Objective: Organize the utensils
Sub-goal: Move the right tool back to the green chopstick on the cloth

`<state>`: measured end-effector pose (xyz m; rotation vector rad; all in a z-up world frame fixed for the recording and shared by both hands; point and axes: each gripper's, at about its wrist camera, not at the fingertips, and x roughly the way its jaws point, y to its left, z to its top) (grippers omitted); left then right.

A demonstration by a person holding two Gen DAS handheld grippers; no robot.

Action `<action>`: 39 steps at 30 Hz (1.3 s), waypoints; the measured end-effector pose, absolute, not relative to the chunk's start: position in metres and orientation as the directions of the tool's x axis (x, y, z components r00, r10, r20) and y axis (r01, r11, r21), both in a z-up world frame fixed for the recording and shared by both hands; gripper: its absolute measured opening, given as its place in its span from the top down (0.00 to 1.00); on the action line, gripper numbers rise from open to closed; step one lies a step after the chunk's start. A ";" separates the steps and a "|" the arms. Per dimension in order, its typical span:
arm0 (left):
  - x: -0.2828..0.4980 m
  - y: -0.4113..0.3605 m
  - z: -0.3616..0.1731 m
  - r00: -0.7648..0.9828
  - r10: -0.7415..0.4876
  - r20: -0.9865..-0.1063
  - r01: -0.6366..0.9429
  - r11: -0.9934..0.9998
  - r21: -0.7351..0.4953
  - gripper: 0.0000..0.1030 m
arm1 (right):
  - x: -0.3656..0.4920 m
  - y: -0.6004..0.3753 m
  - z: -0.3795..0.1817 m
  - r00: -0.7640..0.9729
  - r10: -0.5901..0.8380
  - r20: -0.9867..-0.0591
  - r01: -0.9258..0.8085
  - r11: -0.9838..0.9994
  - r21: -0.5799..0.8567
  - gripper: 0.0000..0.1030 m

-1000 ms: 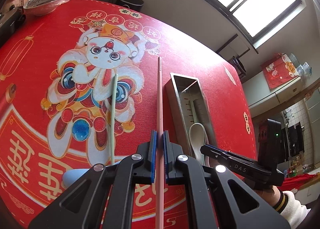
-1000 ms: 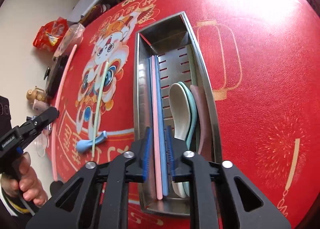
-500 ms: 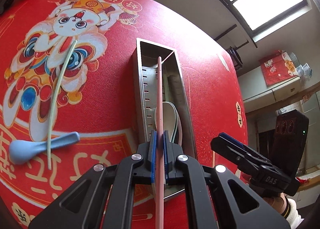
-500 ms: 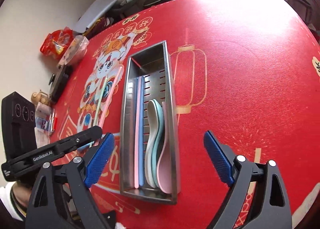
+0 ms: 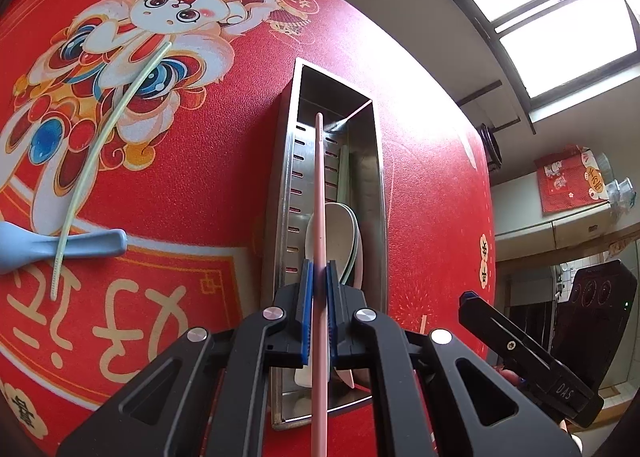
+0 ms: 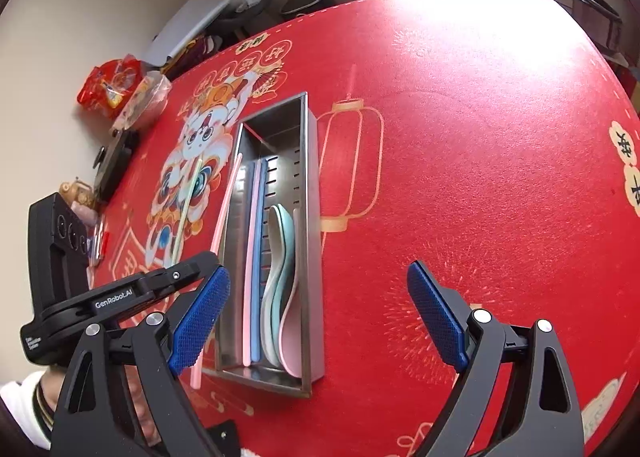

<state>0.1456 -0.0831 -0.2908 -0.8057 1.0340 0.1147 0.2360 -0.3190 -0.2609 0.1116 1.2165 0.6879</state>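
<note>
Left wrist view: left gripper (image 5: 319, 313) clamped on pink chopstick (image 5: 319, 193), long axis parallel to steel tray (image 5: 280, 177), hovering above it. Right gripper (image 6: 316, 321) just sprung wide, empty, near tray's front end. Green chopstick (image 5: 108, 153), blue spoon (image 5: 60, 247) left of tray.

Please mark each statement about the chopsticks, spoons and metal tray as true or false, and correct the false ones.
1. The left claw is shut on a pink chopstick. True.
2. The right claw holds a spoon. False: it is open and holds nothing.
3. The blue spoon lies inside the metal tray. False: it lies on the red tablecloth, outside the tray.
4. A pale green chopstick lies across the blue spoon. True.
5. The tray already holds spoons. True.
</note>
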 end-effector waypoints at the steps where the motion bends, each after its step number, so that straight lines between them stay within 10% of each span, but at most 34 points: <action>1: 0.147 -0.083 -0.291 0.533 -0.271 -0.802 -0.447 0.714 -0.539 0.94 | 0.236 -0.320 -0.261 0.173 0.542 -0.823 -0.427 0.794 0.433 0.15; 39: 0.046 0.074 -0.244 0.585 0.019 -0.811 -0.448 0.841 -0.303 0.71 | 0.196 -0.216 -0.241 0.196 0.597 -0.778 -0.474 0.752 0.458 0.15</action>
